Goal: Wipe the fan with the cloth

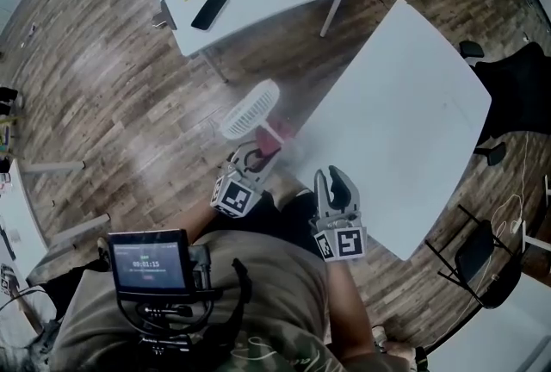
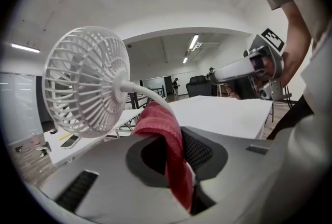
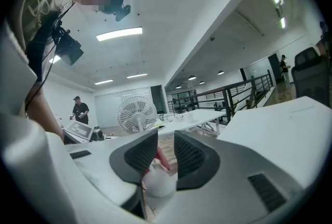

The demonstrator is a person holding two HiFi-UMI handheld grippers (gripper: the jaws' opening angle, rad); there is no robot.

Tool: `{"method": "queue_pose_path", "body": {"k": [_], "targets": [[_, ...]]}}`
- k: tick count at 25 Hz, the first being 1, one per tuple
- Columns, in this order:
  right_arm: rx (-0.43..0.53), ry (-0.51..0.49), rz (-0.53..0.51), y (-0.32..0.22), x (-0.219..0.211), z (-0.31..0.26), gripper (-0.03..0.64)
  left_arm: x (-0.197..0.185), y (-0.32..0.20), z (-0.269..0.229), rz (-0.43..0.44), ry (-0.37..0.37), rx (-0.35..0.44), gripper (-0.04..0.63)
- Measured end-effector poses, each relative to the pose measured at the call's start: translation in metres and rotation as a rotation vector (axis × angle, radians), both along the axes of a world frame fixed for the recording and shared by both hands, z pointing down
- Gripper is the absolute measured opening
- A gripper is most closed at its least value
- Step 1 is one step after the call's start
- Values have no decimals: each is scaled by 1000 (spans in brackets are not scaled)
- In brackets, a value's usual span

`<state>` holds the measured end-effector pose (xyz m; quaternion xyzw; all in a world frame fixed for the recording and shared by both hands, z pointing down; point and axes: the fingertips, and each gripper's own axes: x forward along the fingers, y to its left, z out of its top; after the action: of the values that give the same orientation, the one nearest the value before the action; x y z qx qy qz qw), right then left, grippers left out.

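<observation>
Evidently yet to wipe: off table (image 1: pixel 413 103) edge, holding fan (image 1: pixel 251 108) aloft via left gripper (image 1: pixel 250 159) clamped on cloth (image 2: pixel 166 129) draped over its stem, right gripper (image 1: pixel 334 181) half open, gripping nothing, close by; next, probably pass cloth to right gripper, then rub fan clean.

Open office: white tables (image 1: pixel 405 95), desk chairs (image 1: pixel 479 257).

At centre, the left gripper (image 1: pixel 253 158) grips a red cloth (image 1: pixel 277 136) beside the white fan (image 1: pixel 250 108); the right gripper (image 1: pixel 335 179) hovers lower right.
</observation>
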<state>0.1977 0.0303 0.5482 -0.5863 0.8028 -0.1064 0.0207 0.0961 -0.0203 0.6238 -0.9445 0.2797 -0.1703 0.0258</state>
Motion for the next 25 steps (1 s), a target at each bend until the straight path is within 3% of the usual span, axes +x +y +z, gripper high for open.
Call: {"method": "queue_pose_path", "body": {"k": [4, 11, 20, 23, 25], "targets": [[-9, -14, 58, -7, 11, 15, 97, 0, 0, 6, -18, 26, -5, 81], [-10, -28, 53, -5, 12, 14, 97, -3, -2, 16, -41, 39, -34, 83], [-11, -76, 93, 3, 26, 13, 97, -7, -8, 59, 38, -54, -36, 84], [-26, -65, 93, 7, 27, 3, 95, -22, -15, 70, -36, -116, -121, 83], [-34, -40, 81, 11, 22, -10, 95, -31, -20, 55, -89, -105, -151, 81]]}}
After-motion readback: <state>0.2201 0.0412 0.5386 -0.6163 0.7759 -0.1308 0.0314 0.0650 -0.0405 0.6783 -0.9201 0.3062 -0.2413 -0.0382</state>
